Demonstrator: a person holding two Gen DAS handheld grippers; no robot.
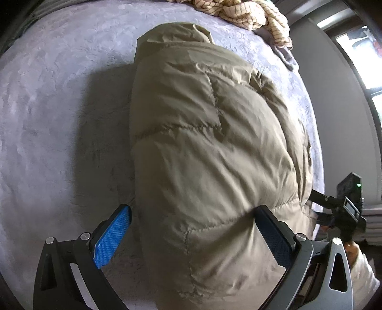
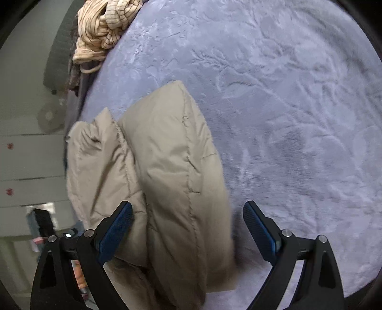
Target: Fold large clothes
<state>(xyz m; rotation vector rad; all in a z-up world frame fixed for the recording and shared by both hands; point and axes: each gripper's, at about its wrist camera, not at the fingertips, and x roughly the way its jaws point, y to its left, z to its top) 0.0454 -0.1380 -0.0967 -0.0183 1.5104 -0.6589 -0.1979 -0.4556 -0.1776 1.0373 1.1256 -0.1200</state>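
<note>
A tan puffy quilted jacket (image 1: 205, 143) lies folded into a thick bundle on a lavender plush blanket (image 1: 59, 114). My left gripper (image 1: 193, 233) is open, its blue-padded fingers (image 1: 112, 236) spread over the near end of the jacket, holding nothing. In the right wrist view the jacket (image 2: 162, 171) runs lengthwise away from me. My right gripper (image 2: 188, 229) is open, its fingers on either side of the jacket's near end, not clamped on it. The right gripper's body also shows at the left wrist view's right edge (image 1: 346, 205).
A crumpled cream striped garment (image 1: 250, 14) lies at the far edge of the bed, also seen top left in the right wrist view (image 2: 102, 28). The blanket (image 2: 298, 119) spreads wide on the right. A grey wall and a window (image 1: 363, 59) lie beyond the bed.
</note>
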